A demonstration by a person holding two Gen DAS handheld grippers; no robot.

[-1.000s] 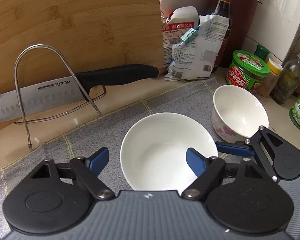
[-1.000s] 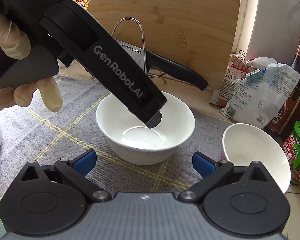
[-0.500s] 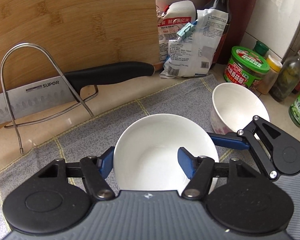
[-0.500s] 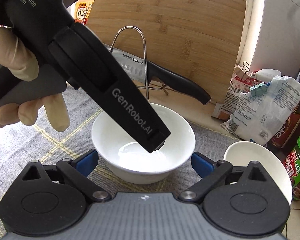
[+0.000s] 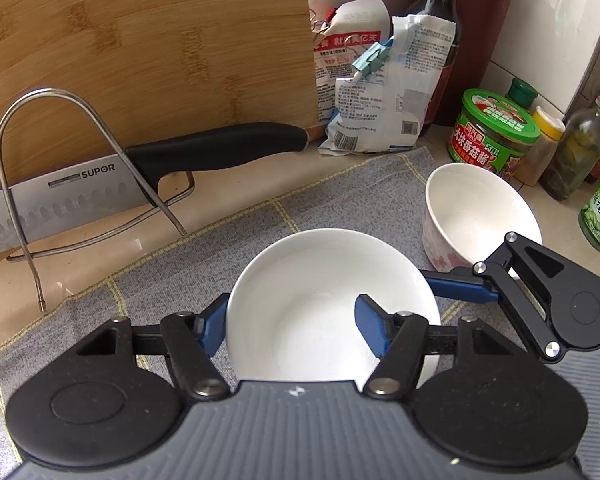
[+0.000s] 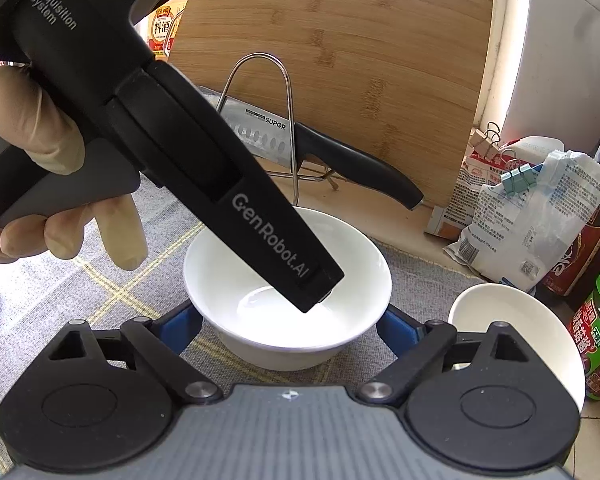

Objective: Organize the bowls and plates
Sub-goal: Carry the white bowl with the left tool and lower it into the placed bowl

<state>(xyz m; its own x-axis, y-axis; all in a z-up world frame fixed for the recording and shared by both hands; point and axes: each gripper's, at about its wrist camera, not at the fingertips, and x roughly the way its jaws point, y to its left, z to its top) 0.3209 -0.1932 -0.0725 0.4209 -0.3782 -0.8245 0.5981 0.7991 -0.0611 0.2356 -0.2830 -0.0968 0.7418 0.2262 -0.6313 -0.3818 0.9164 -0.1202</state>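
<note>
A plain white bowl (image 5: 320, 304) sits on the grey cloth, its near rim wall between the narrowed left claw (image 5: 290, 330), one blue pad outside, one inside. The right claw (image 6: 290, 326), wide and closing, flanks the bowl; a floral bowl (image 5: 476, 212) stands just beside.

Bright, even daylight, soft shadows, mild glare inside the white bowl (image 6: 288, 280), sharp focus, fisheye-bent edges.

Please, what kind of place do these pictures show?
Most likely a home kitchen counter. A wooden cutting board leans at the back with a kitchen knife on a wire rack, sauce bottles and jars stand nearby, and a white bowl sits on a grey cloth.
</note>
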